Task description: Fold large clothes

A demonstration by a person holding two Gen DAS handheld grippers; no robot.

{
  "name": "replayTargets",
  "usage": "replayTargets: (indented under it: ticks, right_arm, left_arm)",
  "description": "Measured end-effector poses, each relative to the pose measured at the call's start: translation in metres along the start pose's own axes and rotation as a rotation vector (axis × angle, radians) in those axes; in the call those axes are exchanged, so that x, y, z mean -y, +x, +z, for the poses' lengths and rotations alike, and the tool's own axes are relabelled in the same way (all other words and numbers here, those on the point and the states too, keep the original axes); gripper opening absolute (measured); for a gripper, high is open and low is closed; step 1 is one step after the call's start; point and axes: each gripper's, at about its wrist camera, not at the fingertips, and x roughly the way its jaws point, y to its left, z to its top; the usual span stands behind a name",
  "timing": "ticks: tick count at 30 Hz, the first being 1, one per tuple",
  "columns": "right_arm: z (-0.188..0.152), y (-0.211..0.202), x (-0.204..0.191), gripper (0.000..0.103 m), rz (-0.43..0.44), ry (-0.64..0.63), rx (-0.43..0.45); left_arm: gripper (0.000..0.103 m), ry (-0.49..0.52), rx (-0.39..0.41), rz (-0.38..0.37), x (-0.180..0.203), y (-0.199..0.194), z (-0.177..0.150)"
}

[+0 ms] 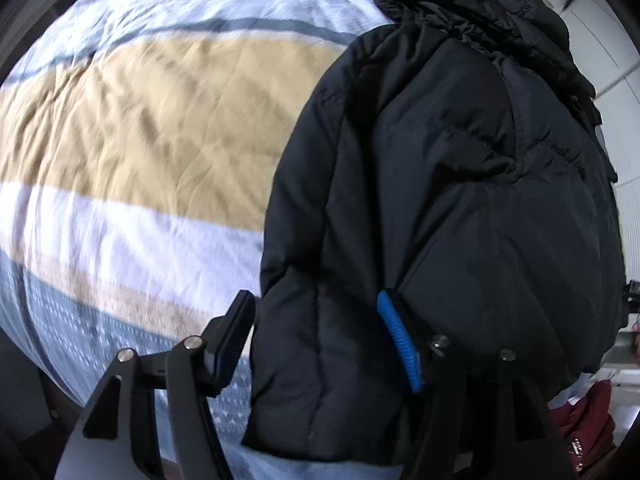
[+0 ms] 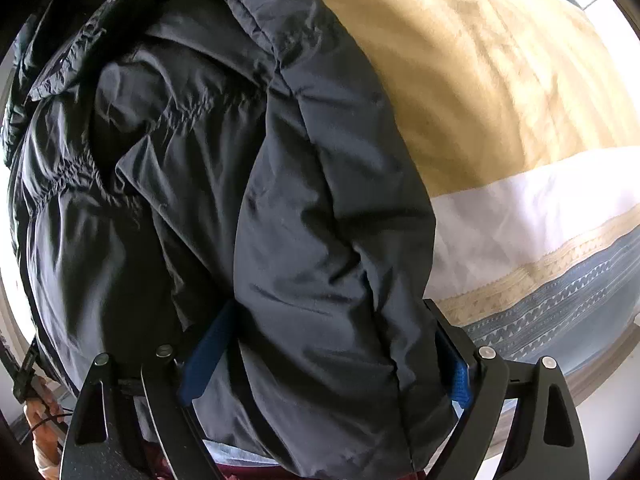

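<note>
A black puffer jacket (image 1: 460, 184) lies bunched on the striped bed cover, filling the right half of the left wrist view. A padded fold of it sits between the fingers of my left gripper (image 1: 316, 332). The blue pad (image 1: 396, 340) on the right rests against the fabric, while the left finger (image 1: 236, 332) stands just off the jacket's edge, so this gripper is open. In the right wrist view the jacket (image 2: 200, 160) fills the left and middle. My right gripper (image 2: 332, 360) is shut on a thick roll of it, both blue pads pressing into the fabric.
The bed cover (image 1: 140, 128) has white, mustard and grey-blue patterned bands and stretches left of the jacket; it appears again to the right (image 2: 520, 100). A dark red garment (image 1: 588, 428) lies at the lower right. A hand (image 2: 44, 420) shows at the lower left edge.
</note>
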Motion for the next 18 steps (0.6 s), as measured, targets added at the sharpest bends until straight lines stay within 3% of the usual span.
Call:
replayTargets:
  ticks: [12, 18]
  right_arm:
    - [-0.013, 0.013, 0.006, 0.090, 0.048, 0.010, 0.008]
    - [-0.010, 0.011, 0.048, 0.090, 0.089, 0.023, 0.012]
  left_arm:
    - [0.063, -0.054, -0.064, -0.044, -0.008, -0.010, -0.020]
    - [0.063, -0.075, -0.083, -0.074, 0.003, -0.005, -0.023]
